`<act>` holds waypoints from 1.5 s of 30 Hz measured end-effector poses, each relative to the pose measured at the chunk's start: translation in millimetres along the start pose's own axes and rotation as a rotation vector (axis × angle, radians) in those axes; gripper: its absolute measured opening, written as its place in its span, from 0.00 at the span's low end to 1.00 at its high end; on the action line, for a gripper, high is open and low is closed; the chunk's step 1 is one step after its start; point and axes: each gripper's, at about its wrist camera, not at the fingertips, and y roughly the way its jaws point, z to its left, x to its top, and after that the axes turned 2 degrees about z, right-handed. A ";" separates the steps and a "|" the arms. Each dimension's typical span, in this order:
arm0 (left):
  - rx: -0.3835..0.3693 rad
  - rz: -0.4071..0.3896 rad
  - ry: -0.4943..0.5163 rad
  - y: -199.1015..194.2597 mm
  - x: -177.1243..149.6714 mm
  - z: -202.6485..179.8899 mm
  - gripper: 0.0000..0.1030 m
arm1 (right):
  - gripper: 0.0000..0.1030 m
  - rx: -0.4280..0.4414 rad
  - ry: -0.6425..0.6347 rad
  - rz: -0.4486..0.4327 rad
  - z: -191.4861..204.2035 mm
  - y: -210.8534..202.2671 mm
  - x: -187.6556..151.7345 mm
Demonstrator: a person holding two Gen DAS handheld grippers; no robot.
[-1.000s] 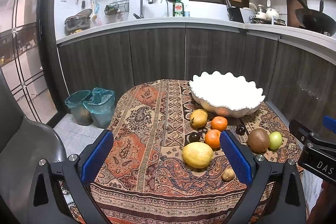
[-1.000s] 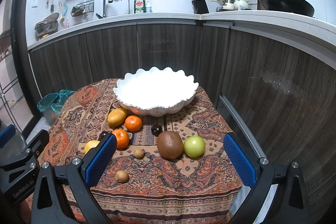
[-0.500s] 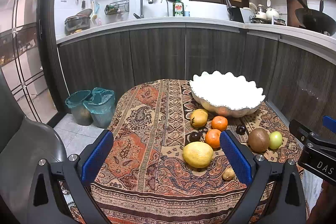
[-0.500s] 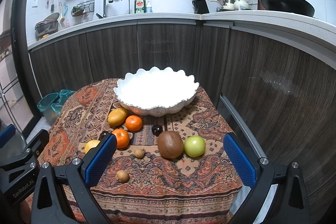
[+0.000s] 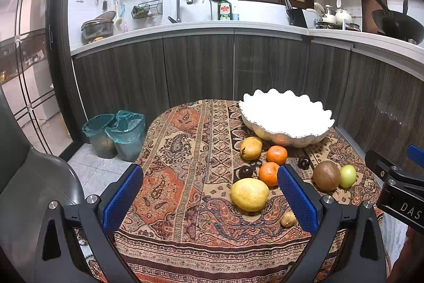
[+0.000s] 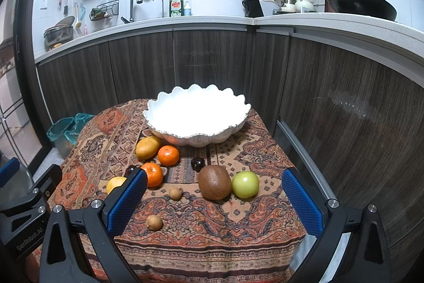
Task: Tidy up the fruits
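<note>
Two hand-held grippers: left (image 5: 209, 199) and right (image 6: 214, 199), jaws apart, empty.
Nearest fruit: lemon (image 5: 249, 194) ahead-right of left; kiwi (image 6: 214, 182) straight ahead of right.

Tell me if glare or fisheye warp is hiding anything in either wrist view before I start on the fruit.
Left wrist view: the white bowl is blown out inside, so its contents can't be told; counter lines bow. Right wrist view: same glare on the bowl; the kiwi and green apple are sharp, and the cabinet fronts reflect faintly.
</note>
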 end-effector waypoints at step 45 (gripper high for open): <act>-0.065 0.100 0.070 44.9 -4.2 -27.6 1.00 | 1.00 -0.019 0.036 0.061 -16.1 37.5 -6.9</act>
